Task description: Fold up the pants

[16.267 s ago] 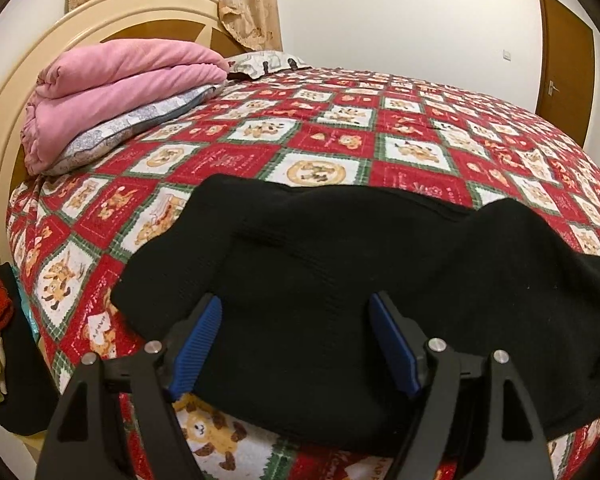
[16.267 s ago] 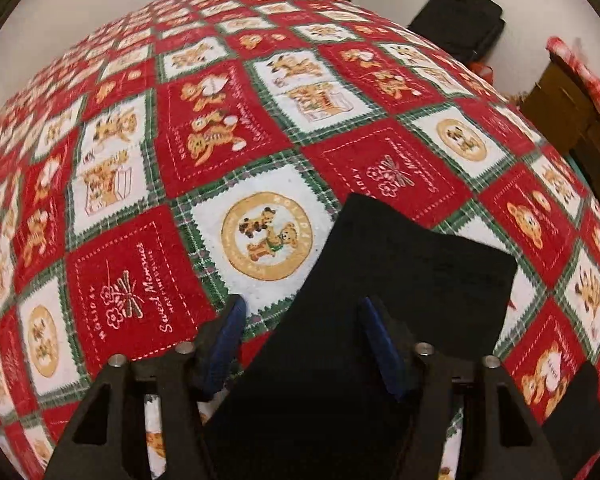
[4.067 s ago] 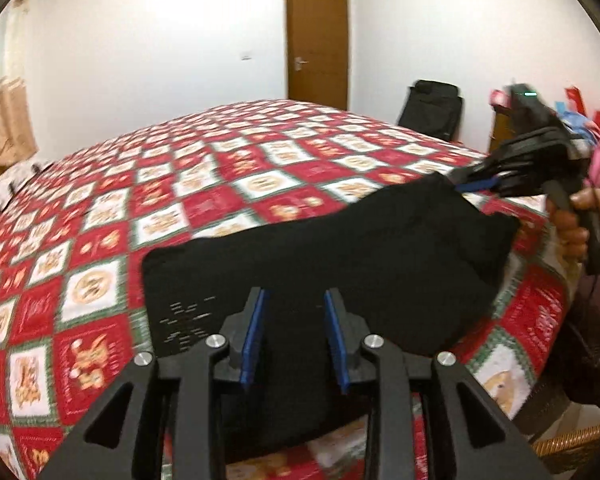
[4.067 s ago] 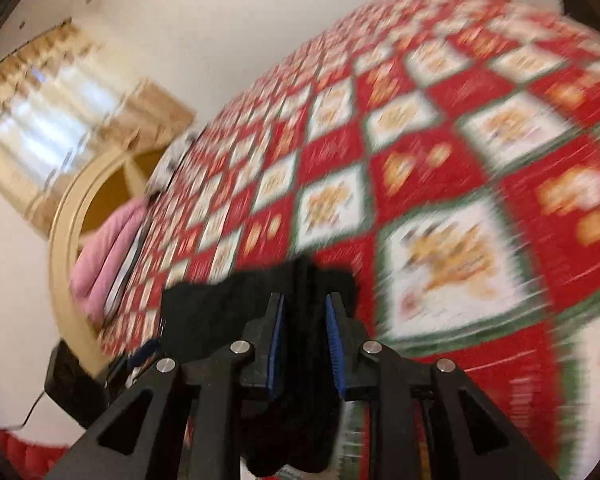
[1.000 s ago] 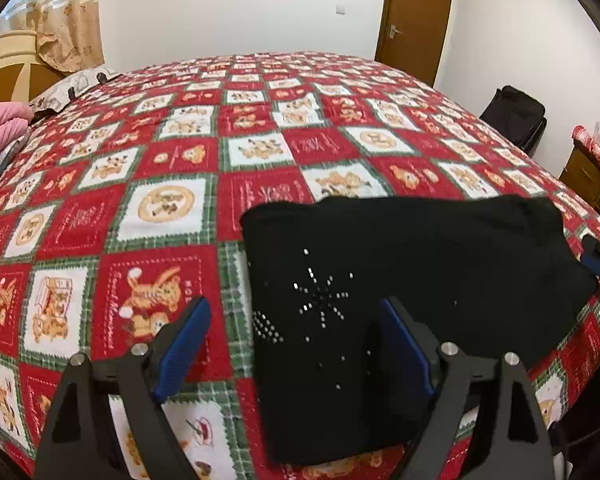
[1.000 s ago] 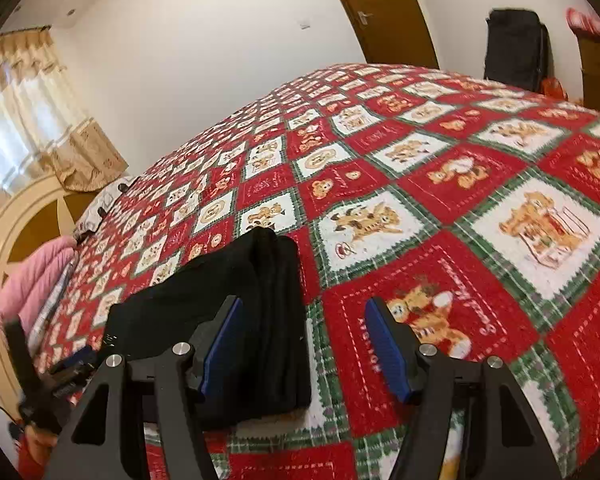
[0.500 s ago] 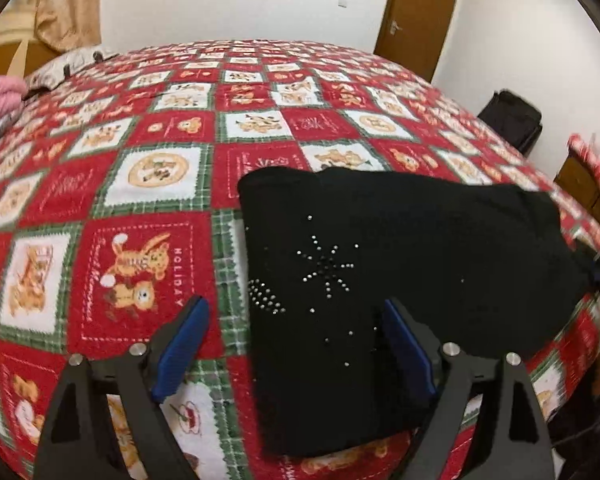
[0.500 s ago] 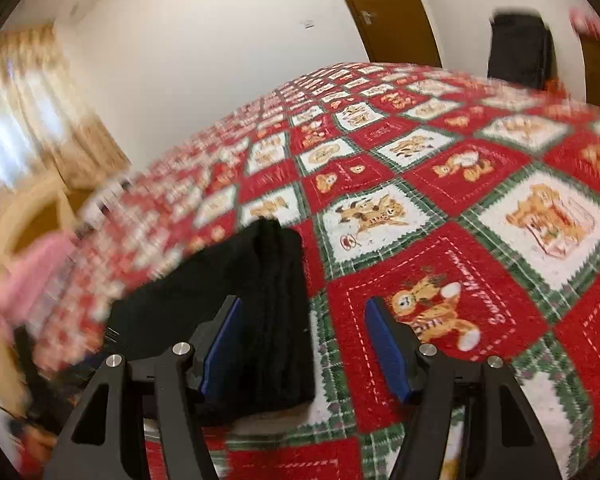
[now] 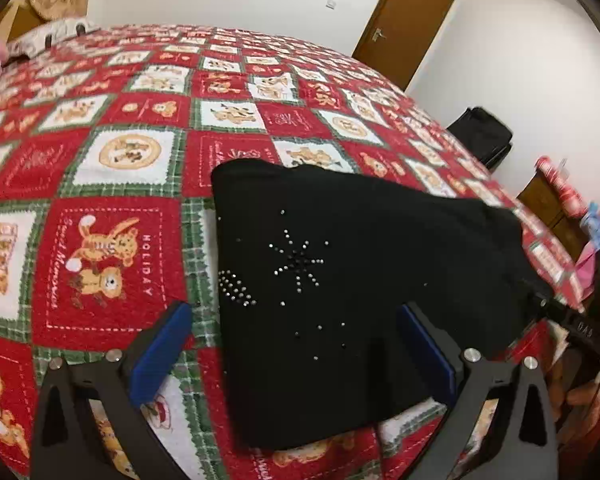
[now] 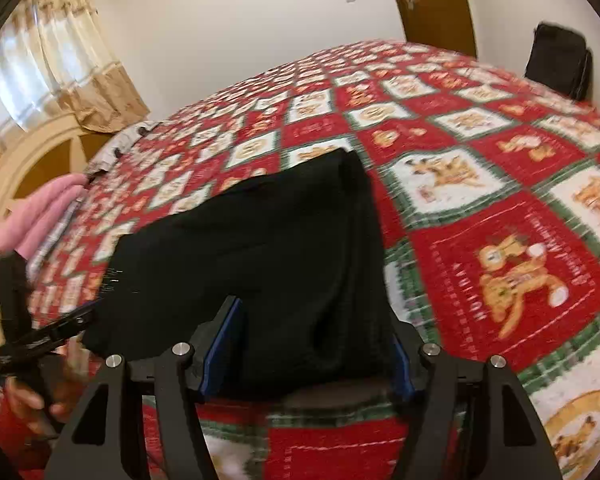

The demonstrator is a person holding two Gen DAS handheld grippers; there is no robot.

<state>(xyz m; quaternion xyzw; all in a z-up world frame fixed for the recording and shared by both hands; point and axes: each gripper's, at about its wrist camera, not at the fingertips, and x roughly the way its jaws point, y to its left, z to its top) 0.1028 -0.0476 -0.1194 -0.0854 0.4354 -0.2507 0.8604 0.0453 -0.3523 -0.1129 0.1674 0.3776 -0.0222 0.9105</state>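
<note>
The black pants [image 9: 352, 280] lie folded in a flat rectangle on the red Christmas quilt [image 9: 100, 184], near the bed's front edge; rhinestone stars show on top. My left gripper [image 9: 296, 344] is open, its blue pads [image 9: 160, 348] either side of the pants' near end, above the cloth. In the right wrist view the pants [image 10: 260, 248] show their thick folded end. My right gripper [image 10: 304, 352] is open, its jaws straddling that end. The right gripper also shows in the left wrist view [image 9: 576, 328], the left one in the right wrist view [image 10: 52, 332].
Pink folded blankets [image 10: 36, 216] and a pillow lie by the cream headboard [image 10: 32, 148]. A brown door [image 9: 404, 20], a black bag [image 9: 480, 136] and a wooden cabinet with clutter [image 9: 560, 208] stand beyond the bed's far side.
My right gripper has moved forward so its open jaws now straddle the pants' folded end. My left gripper has shifted slightly closer over the pants; both stay open.
</note>
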